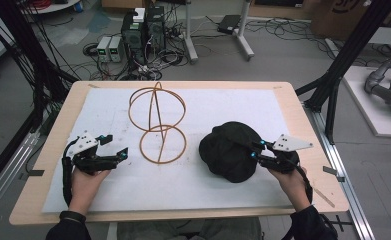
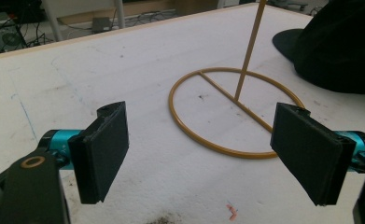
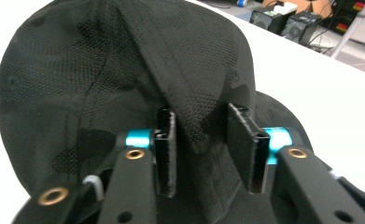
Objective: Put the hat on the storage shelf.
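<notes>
- Evidently kept the left gripper (image 1: 117, 145) parked low over the white mat (image 1: 208, 185), jaws spread wide with nothing between them; probably waited there, aimed at the stand, while the other side worked.
- Showed flat, matte black pads (image 2: 103, 154) on turquoise metal mounts, rectangular and slightly rough on the face.
- Left the wire stand (image 1: 159, 125) upright near the middle of the mat, apart from both grippers and just beside the cap; most likely stood ready as the place to hang it.
- Looked thin, rigid and golden-orange: a flat ring with a crossbar as the base, a slim post rising from it, and crossed hoops on top forming an open sphere.
- Found the cap (image 1: 228, 150) lying on the mat to the right of the stand, slumped and rumpled rather than holding its shape.
- Read as soft, dark mesh-like cloth with a faint camouflage pattern, stitched seams and a stiffer brim.
- Had the right gripper (image 1: 254, 150) pushed into the cap's near side, pads pinching a raised fold of the cloth; likely chose the fold because loose fabric offers no firm edge for lifting.
</notes>
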{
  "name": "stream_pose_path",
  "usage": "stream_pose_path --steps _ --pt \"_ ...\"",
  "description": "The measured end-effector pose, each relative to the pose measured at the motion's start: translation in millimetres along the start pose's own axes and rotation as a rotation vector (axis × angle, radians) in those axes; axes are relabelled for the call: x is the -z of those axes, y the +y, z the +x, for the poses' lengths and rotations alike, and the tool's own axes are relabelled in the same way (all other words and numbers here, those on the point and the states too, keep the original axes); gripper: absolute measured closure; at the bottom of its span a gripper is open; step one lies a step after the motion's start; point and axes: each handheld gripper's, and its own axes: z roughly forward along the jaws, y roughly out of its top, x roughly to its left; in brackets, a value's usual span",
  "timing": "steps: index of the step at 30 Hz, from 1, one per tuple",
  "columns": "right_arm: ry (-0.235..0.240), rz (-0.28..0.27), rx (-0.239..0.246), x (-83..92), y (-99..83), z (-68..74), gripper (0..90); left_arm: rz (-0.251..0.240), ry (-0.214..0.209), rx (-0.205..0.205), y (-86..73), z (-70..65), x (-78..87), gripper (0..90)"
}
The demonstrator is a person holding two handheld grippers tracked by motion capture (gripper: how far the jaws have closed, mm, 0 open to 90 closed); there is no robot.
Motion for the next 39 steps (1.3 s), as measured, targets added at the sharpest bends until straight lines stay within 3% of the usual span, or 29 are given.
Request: stream_pose_path --steps 7,10,13,14,15,28,30,39 --pt "-0.072 -0.001 0.077 5.2 0.8 5.2 86.9 0.002 -0.001 0.001 0.0 -0.6 -0.6 19.4" --pt "-0.093 0.001 0.078 6.7 2.3 6.5 88.3 0.001 0.000 0.001 0.1 -0.7 -0.6 19.5" --pt "-0.126 -0.030 0.036 11.2 5.6 5.9 89.0 0.002 0.001 -0.002 0.0 -0.2 -0.4 19.5" --pt "-0.146 -0.061 0.070 12.3 7.4 1.9 89.0 0.003 0.002 -0.002 -0.1 0.2 -0.3 19.5" --pt "-0.141 -0.067 0.043 13.5 8.5 2.5 89.1 0.002 0.002 0.001 -0.1 0.1 -0.3 19.4" --pt "-0.177 -0.110 0.003 20.0 29.1 7.4 89.1 -0.002 0.004 0.002 0.3 -0.2 -0.4 19.5" --pt "-0.187 -0.134 -0.027 25.1 36.1 6.8 89.1 -0.004 0.005 0.003 0.3 0.0 -0.5 19.5" --pt "-0.238 -0.197 -0.057 37.1 62.9 7.3 89.2 -0.011 0.008 0.003 1.1 0.0 -1.7 19.5"
